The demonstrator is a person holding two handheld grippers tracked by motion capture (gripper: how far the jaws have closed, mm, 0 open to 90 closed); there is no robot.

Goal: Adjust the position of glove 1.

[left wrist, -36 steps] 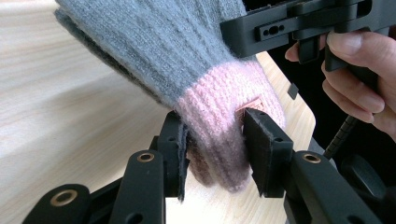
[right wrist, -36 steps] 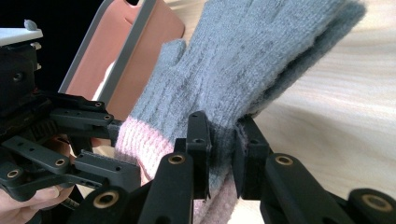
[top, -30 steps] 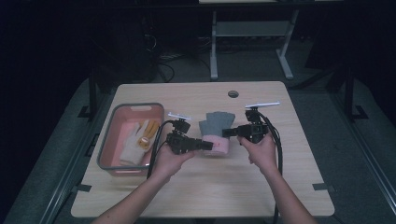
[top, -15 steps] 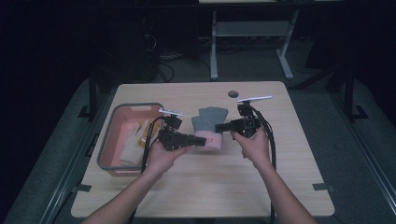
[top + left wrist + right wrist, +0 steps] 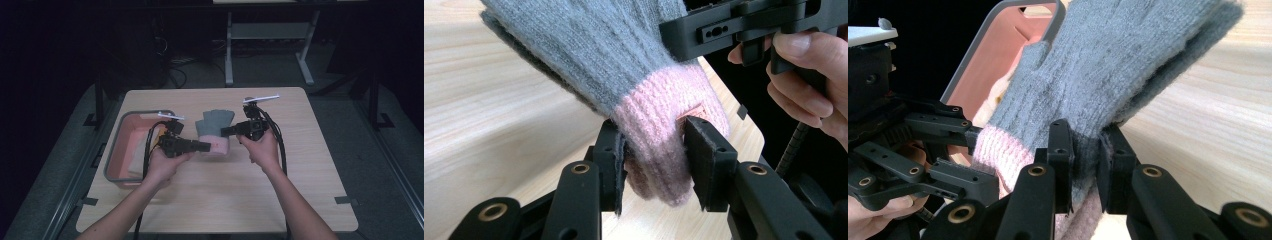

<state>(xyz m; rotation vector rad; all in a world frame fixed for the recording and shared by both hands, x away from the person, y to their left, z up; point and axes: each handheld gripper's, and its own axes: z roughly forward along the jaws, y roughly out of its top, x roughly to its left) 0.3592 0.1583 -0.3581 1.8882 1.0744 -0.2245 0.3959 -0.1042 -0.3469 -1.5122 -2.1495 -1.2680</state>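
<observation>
A grey knitted glove (image 5: 215, 122) with a pink cuff (image 5: 216, 146) hangs between the two grippers above the wooden table (image 5: 220, 200). My left gripper (image 5: 206, 147) is shut on the pink cuff (image 5: 659, 145), which bulges between its pads. From the other side my right gripper (image 5: 225, 131) is shut on the grey part of the glove (image 5: 1108, 75) just past the cuff. The glove's fingers point away from the person, lifted off the tabletop.
A pink bin with a grey rim (image 5: 116, 150) stands at the table's left and holds pale cloth items. A small dark round thing (image 5: 248, 100) lies near the far edge. A table frame (image 5: 270, 35) stands on the floor beyond.
Both grippers have carried the glove a little away from the person and upward. Their hold on it is unchanged.
</observation>
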